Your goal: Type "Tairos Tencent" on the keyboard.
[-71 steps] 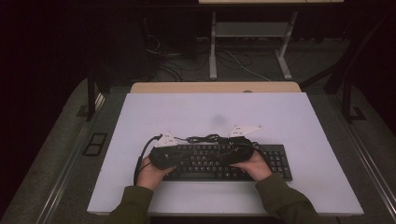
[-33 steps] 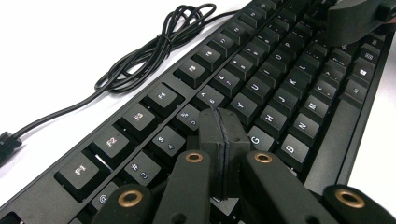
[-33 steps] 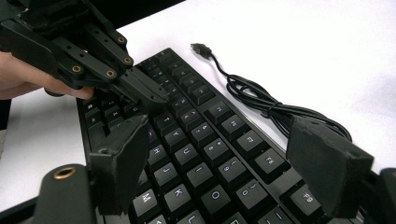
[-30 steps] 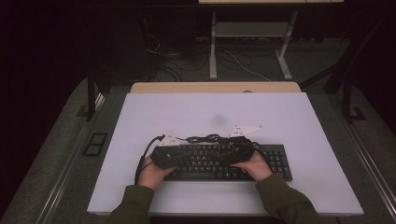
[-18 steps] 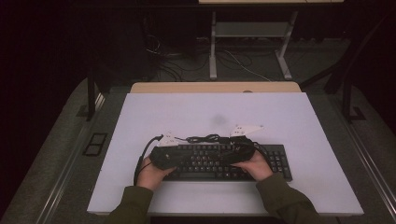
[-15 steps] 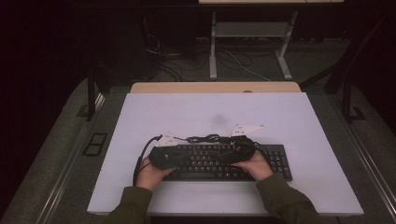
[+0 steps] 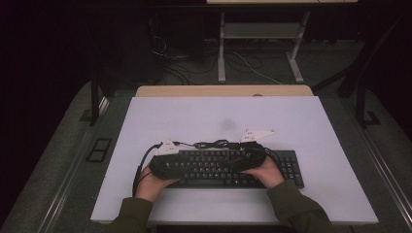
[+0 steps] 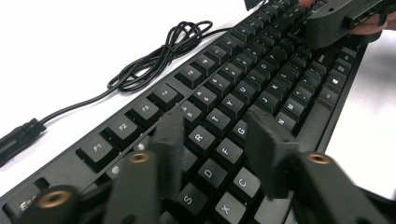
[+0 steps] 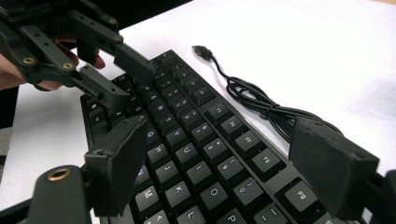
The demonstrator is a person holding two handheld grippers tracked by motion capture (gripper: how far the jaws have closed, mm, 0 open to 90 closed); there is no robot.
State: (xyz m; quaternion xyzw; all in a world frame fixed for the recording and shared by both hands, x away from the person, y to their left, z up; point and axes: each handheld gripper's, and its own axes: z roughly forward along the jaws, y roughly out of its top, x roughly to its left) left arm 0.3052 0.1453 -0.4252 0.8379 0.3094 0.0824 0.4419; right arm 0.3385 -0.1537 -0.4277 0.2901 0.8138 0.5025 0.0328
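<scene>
White table point(image 7: 204, 116), dark room. Black keyboard point(image 7: 228, 167) w/ coiled cable point(image 8: 154, 58). Left gripper point(image 8: 219, 140) jaws just opening over keys, nothing between; right gripper point(image 9: 233, 154) jaws apart, empty. Tip: keep both low, level, press one key squarely.

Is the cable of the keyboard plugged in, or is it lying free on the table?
Free. The keyboard's cable lies partly coiled on the white table, and its USB plug rests bare on the surface, connected to nothing.
</scene>
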